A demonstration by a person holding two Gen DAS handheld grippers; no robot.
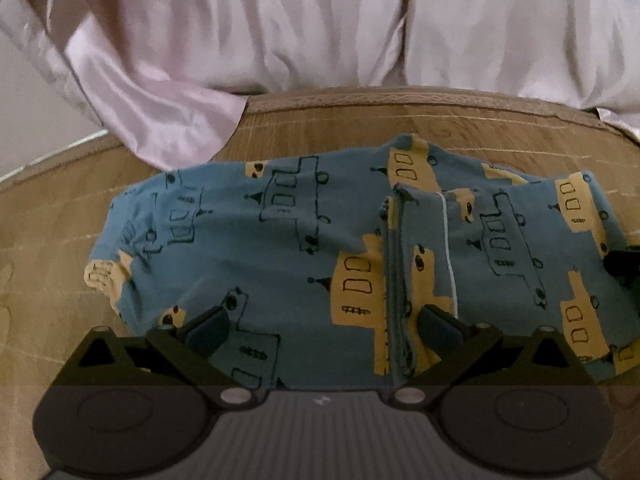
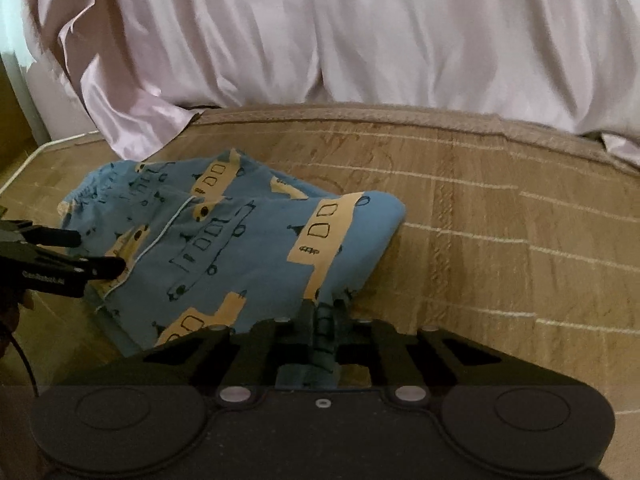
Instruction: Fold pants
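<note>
The pants (image 1: 304, 248) — blue knit w/ yellow and line-drawn vehicle print, kid-sized by the look — lie on the bed's woven tan mat (image 2: 500, 240), already doubled over into a squat, lumpy bundle. Just beyond the pants, a pale pink satin quilt (image 1: 320, 24) is heaped along the far edge of the mat, one corner drooping almost onto the pants' far-left end.

Right gripper (image 2: 322, 322): jaws pressed together, pinching the near edge of the pants at their right end, a sliver of blue fabric between the pads. Left gripper (image 1: 320, 332): jaws spread wide, hovering over the near-left part of the pants, holding nothing; one finger (image 1: 438, 328) sits right by the folded edge w/ the thin white piping (image 1: 450, 256).

Risks, as I judge them:
- Pinch is at the very edge, prob. not all layers caught — a lift could peel only the top layer and undo the fold.
- Soft, stretchy jersey; the rounded right-hand fold looks puffy, not creased, so it may spring open or slump once let go.
- Left side is unpinned: pulling w/ the right alone could drag the whole bundle across the mat, though the mat's ribbed weave gives some grip.
- The slippery satin corner near the pants' far-left end could get snagged into the next fold.
</note>
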